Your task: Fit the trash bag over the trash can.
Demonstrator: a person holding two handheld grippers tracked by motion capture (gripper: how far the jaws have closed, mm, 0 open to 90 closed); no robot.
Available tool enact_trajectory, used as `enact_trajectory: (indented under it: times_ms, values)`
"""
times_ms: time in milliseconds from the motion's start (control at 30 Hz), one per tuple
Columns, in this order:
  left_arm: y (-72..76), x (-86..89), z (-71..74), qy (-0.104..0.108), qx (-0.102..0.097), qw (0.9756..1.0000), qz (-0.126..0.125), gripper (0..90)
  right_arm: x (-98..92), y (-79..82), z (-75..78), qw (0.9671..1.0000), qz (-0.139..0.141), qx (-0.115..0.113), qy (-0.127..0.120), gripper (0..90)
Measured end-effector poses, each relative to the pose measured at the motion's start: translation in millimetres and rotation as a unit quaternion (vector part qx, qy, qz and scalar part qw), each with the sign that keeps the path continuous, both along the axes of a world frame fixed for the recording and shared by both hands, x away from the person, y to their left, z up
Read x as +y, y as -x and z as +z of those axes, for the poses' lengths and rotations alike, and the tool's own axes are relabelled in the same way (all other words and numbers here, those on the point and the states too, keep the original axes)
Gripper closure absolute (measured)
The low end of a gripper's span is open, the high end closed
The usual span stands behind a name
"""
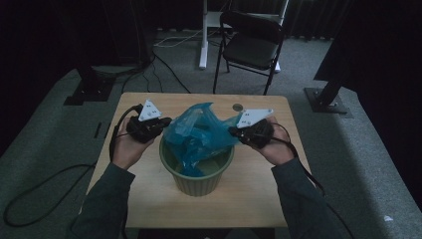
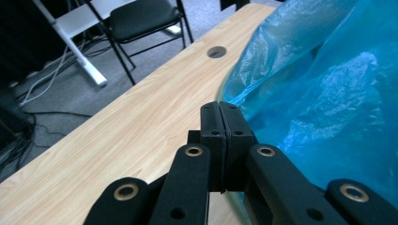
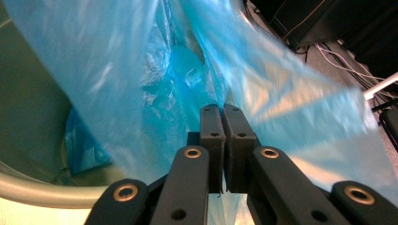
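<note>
Both grippers are gripping the blue bag (image 1: 199,132) over the green bin (image 1: 196,172): left gripper (image 1: 166,122) clamping its left edge, right gripper (image 1: 233,131) its right edge.

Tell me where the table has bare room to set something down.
Free: the table's near strip in front of the green bin, and its far edge by the round hole. Crowded: the middle, where both claws pinch the blue bag.

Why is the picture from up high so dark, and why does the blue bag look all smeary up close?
High view: dim all over, the room behind nearly black, the blue bag and green bin dull. Left gripper view: brighter, the table sharp, the bag shiny with pale glare. Right gripper view: the bag's edge beyond the tongs is smeared with blur.
</note>
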State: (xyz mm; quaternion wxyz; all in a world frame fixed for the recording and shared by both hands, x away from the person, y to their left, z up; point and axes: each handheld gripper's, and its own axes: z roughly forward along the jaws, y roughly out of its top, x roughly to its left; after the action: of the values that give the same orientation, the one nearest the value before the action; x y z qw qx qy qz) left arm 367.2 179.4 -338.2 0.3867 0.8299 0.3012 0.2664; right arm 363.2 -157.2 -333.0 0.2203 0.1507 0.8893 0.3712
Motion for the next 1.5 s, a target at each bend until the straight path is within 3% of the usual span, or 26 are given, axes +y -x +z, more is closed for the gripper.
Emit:
enact_trajectory:
  times_ms: [433, 1067, 1267, 1500]
  values:
    - [-12.2, 17.9, -7.3, 0.018, 0.01, 0.9991, 0.038, 89.0, -10.8, -2.3, -2.7, 0.9998, -0.016, 0.003, -0.007, 88.1]
    - [-19.8, 3.2, -14.7, 0.01, 0.016, 0.9994, 0.028, 88.9, 6.8, -18.3, -4.1, 0.9995, -0.022, -0.001, -0.023, 87.0]
    - [-21.4, 6.8, -16.9, 0.014, 0.019, 0.9992, 0.033, 88.9, 4.5, -18.6, -4.2, 0.9994, -0.026, 0.003, -0.022, 79.7]
    - [-20.7, 14.8, -18.6, 0.019, 0.02, 0.9987, 0.044, 88.9, -1.5, -7.3, 2.2, 0.9996, -0.005, 0.008, -0.027, 69.2]
